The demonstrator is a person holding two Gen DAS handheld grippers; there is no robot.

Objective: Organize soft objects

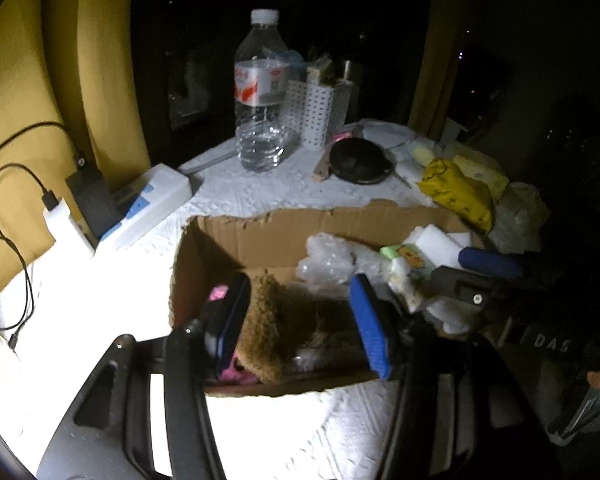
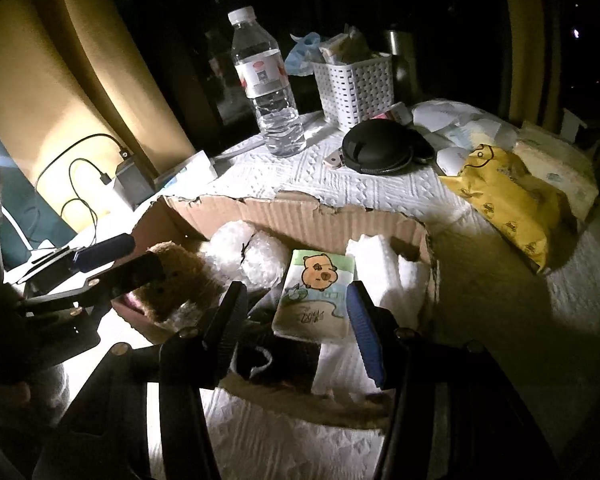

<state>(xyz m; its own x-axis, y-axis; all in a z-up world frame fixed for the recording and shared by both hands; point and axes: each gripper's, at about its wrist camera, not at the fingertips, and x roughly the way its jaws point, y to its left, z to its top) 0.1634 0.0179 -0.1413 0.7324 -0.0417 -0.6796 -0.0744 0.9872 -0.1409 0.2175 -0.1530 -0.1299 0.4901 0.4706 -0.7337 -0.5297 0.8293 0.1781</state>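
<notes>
We read "DAS" on the right gripper (image 1: 488, 276) body; bottle (image 1: 260, 92) label illegible. Left gripper (image 1: 300, 320) clenched around brown plush (image 1: 276, 328), over cardboard box (image 1: 236, 236) near left. Right gripper's jaws part open astride capybara tissue pack (image 2: 316, 292), whether pressing we cannot tell.

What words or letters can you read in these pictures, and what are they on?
"DAS": white letters on the dark body of the right gripper, seen from the left wrist view; the rest is cut off in shadow.
Clear plastic water bottle: red and white label, print too blurred to read.
Tissue pack with cartoon animal in the torn cardboard box: handwriting too unclear to read.
Yellow plastic packet: small dark marks, too small to read.
</notes>
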